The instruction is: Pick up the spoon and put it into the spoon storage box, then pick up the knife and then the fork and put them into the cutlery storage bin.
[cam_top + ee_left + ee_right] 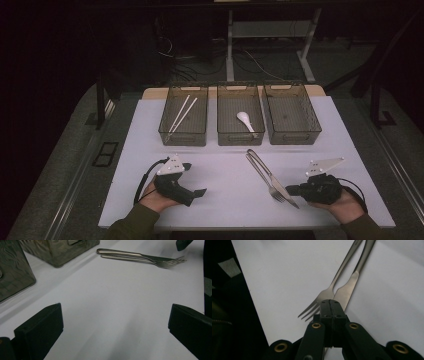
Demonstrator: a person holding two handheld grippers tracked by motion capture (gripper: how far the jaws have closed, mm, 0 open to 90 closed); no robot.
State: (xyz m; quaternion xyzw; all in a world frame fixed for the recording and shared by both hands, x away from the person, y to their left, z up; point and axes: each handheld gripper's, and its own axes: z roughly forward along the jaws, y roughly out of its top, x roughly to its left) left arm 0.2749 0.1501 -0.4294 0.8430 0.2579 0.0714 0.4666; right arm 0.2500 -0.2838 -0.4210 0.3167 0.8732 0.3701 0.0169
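Note:
A metal fork (275,192) and a table knife (286,193) lie side by side on the white mat (220,170), handles toward the bins. My right gripper (290,190) is shut, its tips right at the fork's tines. In the right gripper view the closed jaws (330,303) hover over the spot where the fork (324,293) and the knife (347,290) lie together, with nothing between the jaws. My left gripper (196,179) rests at the front left, open; its view shows its wide-apart jaws (116,311) over bare mat, with the fork (162,264) and knife (150,257) far ahead.
Three dark mesh bins stand in a row at the back of the mat. The left bin (184,141) holds white chopsticks (181,114), the middle bin (240,141) a white spoon (245,120), and the right bin (295,140) nothing. The table edge runs just behind both hands.

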